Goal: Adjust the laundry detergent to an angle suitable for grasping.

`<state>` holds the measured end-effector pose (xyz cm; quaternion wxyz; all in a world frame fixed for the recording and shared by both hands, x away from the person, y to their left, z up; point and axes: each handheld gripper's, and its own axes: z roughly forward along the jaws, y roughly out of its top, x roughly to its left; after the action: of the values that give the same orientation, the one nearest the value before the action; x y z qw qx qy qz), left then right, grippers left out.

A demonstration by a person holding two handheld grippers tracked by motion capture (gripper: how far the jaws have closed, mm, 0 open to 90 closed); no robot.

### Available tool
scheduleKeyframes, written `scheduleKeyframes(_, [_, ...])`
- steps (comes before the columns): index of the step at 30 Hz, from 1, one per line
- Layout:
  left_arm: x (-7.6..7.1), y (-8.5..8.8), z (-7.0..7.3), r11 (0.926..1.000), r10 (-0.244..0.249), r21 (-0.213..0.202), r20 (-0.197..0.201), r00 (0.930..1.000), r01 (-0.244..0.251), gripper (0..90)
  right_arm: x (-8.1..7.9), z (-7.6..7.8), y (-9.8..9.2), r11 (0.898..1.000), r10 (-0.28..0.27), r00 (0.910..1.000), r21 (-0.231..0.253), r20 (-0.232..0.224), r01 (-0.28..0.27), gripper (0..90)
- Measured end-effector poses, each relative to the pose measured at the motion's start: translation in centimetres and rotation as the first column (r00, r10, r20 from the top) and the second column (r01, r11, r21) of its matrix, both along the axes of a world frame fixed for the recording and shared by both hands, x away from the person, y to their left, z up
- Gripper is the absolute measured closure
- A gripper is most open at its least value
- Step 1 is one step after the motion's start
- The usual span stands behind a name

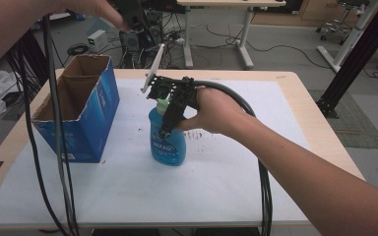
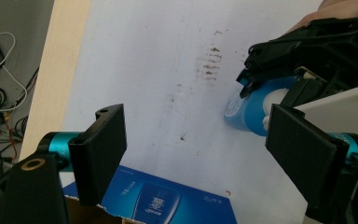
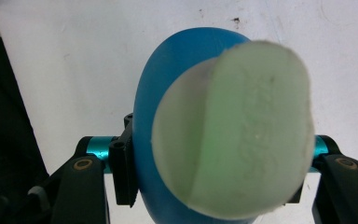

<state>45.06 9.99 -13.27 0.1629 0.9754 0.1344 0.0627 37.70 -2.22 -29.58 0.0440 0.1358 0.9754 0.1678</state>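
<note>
Left of the right gripper (image 1: 170, 115) stands an open cardboard box (image 1: 78, 110), blue printed outside, plain brown inside. The left gripper (image 2: 196, 149) hangs above it with jaws wide apart and nothing between them. The right gripper is clamped on the upper part of the bottle (image 1: 167, 140), which stands upright beneath it on the white sheet (image 1: 216, 187): glossy blue plastic, rounded body, pale green oval cap (image 3: 235, 133).
</note>
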Motion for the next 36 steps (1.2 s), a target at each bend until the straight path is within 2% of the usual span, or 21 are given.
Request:
scheduleKeyframes(4, [0.0, 0.1, 0.0, 1.0, 0.004, -0.002, -0.001, 1.0, -0.004, 20.6, -0.2, 0.7, -0.7, 0.999, 0.03, 0.9995, 0.035, 0.008, -0.03, 37.6])
scheduleKeyframes(6, [0.0, 0.2, 0.0, 1.0, 0.003, 0.003, -0.003, 1.0, -0.003, 20.6, -0.2, 1.2, -1.3, 0.998, 0.035, 0.9993, 0.048, -0.015, -0.034, 37.5])
scheduleKeyframes(11, [0.0, 0.1, -0.1, 1.0, 0.003, 0.006, -0.005, 1.0, -0.003, 20.6, -0.7, 2.4, -2.5, 0.993, 0.104, 0.9942, 0.06, -0.029, -0.102, 37.6])
scheduleKeyframes(16, [-0.1, 0.0, -0.1, 0.9999, -0.006, 0.014, -0.006, 1.0, 0.006, 20.6, -1.3, 3.5, -3.6, 0.983, 0.18, 0.9834, 0.047, -0.018, -0.179, 37.6])
scheduleKeyframes(19, [-0.1, 0.0, -0.2, 0.9999, -0.004, 0.015, -0.007, 1.0, 0.004, 20.6, -1.7, 3.7, -4.3, 0.97, 0.239, 0.971, 0.05, -0.004, -0.238, 37.6])
scheduleKeyframes(21, [-0.1, 0.0, -0.2, 0.9998, -0.011, 0.019, -0.005, 0.9999, 0.011, 20.6, -2.0, 3.7, -4.6, 0.96, 0.275, 0.9614, 0.049, 0.008, -0.275, 37.6])
scheduleKeyframes(23, [-0.2, -0.2, -0.2, 0.9998, -0.005, 0.018, -0.007, 1.0, 0.005, 20.6, -2.2, 3.7, -4.7, 0.956, 0.289, 0.9572, 0.043, 0.015, -0.289, 37.6])
scheduleKeyframes(24, [-0.2, -0.2, -0.2, 0.9998, -0.006, 0.019, -0.008, 0.9999, 0.006, 20.6, -2.3, 3.7, -4.8, 0.951, 0.305, 0.952, 0.05, 0.023, -0.306, 37.6])
scheduleKeyframes(27, [-0.2, -0.4, -0.3, 0.9998, -0.01, 0.017, -0.007, 0.9999, 0.01, 20.6, -2.3, 3.5, -4.8, 0.946, 0.32, 0.9471, 0.054, 0.025, -0.321, 37.6])
scheduleKeyframes(36, [-0.4, -0.6, -0.3, 0.9995, -0.018, 0.026, -0.004, 0.9998, 0.018, 20.6, -2.2, 1.4, -5.2, 0.945, 0.319, 0.9473, 0.065, 0.027, -0.32, 37.7])
